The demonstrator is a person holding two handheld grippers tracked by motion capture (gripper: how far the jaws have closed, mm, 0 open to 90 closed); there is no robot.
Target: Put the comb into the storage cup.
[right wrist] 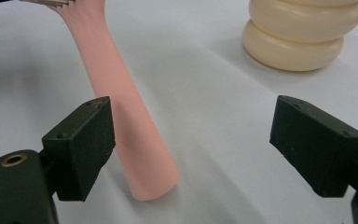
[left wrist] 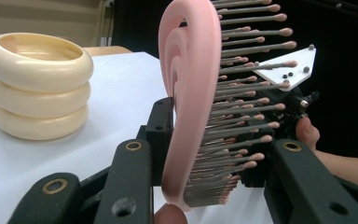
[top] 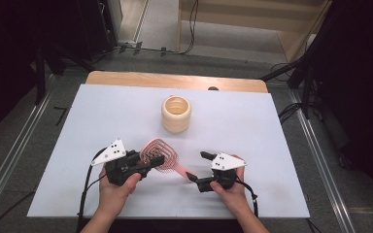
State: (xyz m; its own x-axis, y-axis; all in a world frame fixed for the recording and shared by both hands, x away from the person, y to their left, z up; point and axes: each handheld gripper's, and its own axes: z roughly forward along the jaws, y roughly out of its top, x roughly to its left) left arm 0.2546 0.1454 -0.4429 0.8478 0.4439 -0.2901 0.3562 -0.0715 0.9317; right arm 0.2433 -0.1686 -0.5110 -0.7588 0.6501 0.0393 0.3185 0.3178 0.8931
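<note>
Your left claw is clamped on the head of the pink hairbrush, gripping it across its thickness near the lower edge. In the left gripper view the brush head stands on edge between the jaws, its smooth looped back toward one jaw and its grey, pink-tipped bristles pointing toward the other. The head is lifted off the counter, while the handle slants down toward your right hand, its rounded end low at the white surface.

Your right claw stands wide, with nothing pressed between its pads. In the right gripper view the brush handle runs in from the upper left and ends just beside the left-hand jaw, inside the gap but apart from the opposite jaw.

The cream ribbed cup, shaped like three stacked rings, stands upright farther back on the counter, well apart from both claws. It appears at the left of the left gripper view and at the upper right of the right gripper view.
</note>
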